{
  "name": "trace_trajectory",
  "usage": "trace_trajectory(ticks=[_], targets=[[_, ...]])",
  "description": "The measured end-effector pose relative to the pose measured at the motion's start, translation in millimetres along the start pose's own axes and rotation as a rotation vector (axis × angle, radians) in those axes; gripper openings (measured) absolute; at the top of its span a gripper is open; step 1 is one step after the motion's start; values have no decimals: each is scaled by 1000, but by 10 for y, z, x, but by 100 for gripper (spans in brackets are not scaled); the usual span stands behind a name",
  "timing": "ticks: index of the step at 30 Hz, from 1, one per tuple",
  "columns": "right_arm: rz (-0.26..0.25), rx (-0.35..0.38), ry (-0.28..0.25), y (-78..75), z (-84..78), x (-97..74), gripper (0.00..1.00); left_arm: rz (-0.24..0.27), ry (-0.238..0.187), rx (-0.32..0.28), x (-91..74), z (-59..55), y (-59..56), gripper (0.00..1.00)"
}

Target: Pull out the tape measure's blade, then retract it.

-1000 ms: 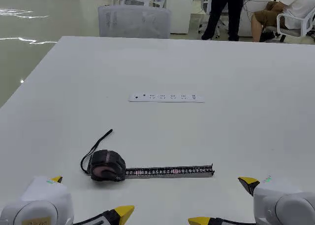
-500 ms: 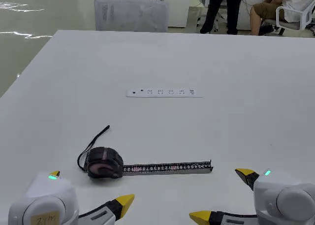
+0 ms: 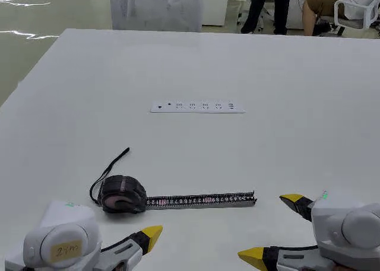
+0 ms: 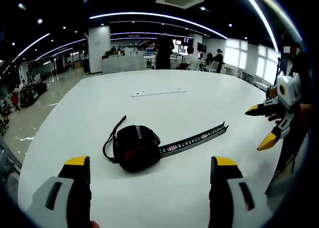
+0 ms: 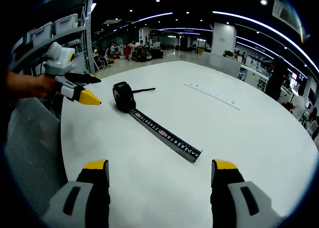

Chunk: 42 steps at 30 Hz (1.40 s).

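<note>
Both tools are released and grasp nothing. The left tool (image 5: 93,89) hangs with its jaws spread just on the near side of the tape measure (image 3: 122,194), not touching it. The right tool (image 3: 270,226) hangs spread the same way at the near right, close to the blade's free end but apart from it. The tape measure rests on the white worktop (image 3: 285,75) at the near left, and its dark case seems to stand upright with one round side turned toward the person. The blade (image 3: 202,200) runs out of the case to the right and lies flat on the worktop with its markings up, ending in the hook (image 3: 254,198). A black strap (image 3: 110,167) trails from the case toward the far left. A power strip (image 3: 197,107) lies well apart, farther off in the middle of the worktop, and a chair (image 3: 155,10) stands at the far edge. As for progress, the pulling-out looks done, or at least well begun, since a good stretch of blade is out of the case. It holds that length with nothing gripping it, which suggests the lock is on, though the pictures do not show the lock. Whether more blade is meant to come out cannot be told. The retraction is not yet done. It would likely call for one tool to steady the case and free the lock, while the other guides the hook end home so the blade does not whip.
</note>
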State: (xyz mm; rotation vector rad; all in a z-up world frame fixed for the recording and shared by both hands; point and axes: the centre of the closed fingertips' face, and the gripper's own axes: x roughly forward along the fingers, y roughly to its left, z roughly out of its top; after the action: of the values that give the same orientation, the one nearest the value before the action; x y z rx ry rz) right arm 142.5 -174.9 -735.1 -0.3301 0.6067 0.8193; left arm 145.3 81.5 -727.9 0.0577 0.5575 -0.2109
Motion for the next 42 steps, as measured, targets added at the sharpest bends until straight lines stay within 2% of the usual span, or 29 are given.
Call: trace_trajectory(ticks=[7,10,17,25,27,29,32,42], targets=[[52,-60,35,-111,-75,11,84,15,20,0,94,-14,13,99],[73,-105,36,-170,-73,-4,80,21,27,-11,137,-16,39,99],[114,-141,34,-301,-81,6,74,27,30,-22,198,-10,39,99],[186,-252,43,-400,-20,39,69,38,38,-34,279,21,90,99],[195,-260,45,-432,-11,54,69,42,42,-34,296,16,107,98],[213,-293,49,-437,8,68,67,46,44,-33,313,9,120,98],[235,-382,71,-448,8,95,64,50,47,-35,319,6,130,98],[303,-418,84,-525,18,217,56,48,63,-35,374,6,164,98]])
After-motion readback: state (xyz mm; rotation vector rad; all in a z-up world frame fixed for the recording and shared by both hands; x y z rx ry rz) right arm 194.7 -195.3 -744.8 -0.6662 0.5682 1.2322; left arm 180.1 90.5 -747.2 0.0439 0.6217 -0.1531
